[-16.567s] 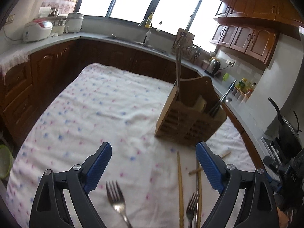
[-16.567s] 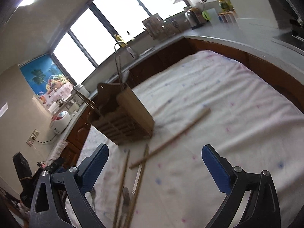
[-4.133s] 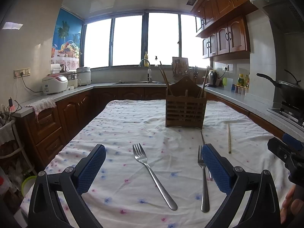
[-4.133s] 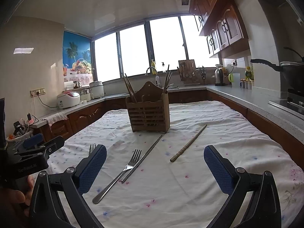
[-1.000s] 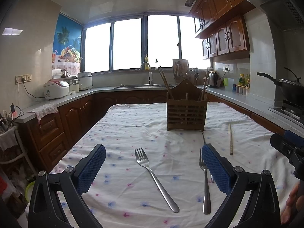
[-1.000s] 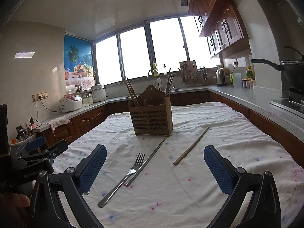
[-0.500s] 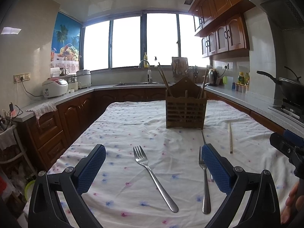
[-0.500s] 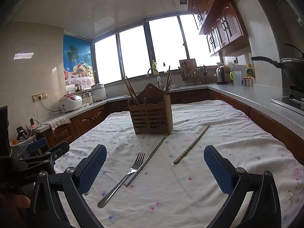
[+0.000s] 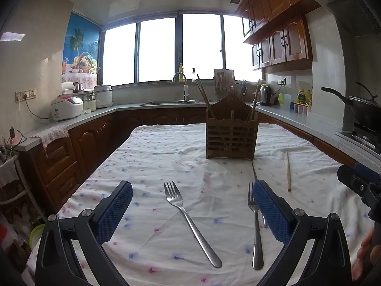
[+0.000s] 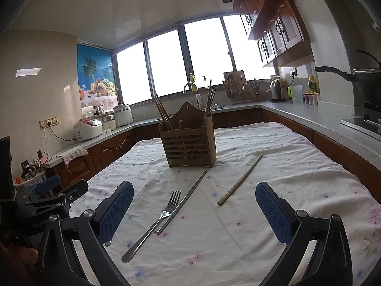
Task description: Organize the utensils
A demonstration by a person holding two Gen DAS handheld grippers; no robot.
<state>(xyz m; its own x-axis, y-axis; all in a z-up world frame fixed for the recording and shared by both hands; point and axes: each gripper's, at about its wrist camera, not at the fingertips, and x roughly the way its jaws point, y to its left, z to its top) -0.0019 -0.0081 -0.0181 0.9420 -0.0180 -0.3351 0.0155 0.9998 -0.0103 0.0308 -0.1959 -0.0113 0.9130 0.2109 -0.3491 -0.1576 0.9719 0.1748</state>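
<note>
Fork (image 9: pixel 188 217) on tablecloth (image 9: pixel 154 157), between open left claw (image 9: pixel 191 199) fingers.

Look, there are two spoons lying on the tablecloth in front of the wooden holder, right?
Not spoons: they are two forks, one in the middle and one further right, lying on the tablecloth in front of the wooden holder. The left wrist view shows their prongs.

Left tool (image 9: pixel 190 205): jaws wide apart, nothing between the blue pads (image 9: pixel 114 211), held level and low over the near table edge. Right tool (image 10: pixel 194 206): same, jaws spread, empty. Both point the same way, side by side. Fingertips of the right hand (image 9: pixel 365 255) show at the left view's right edge.
</note>
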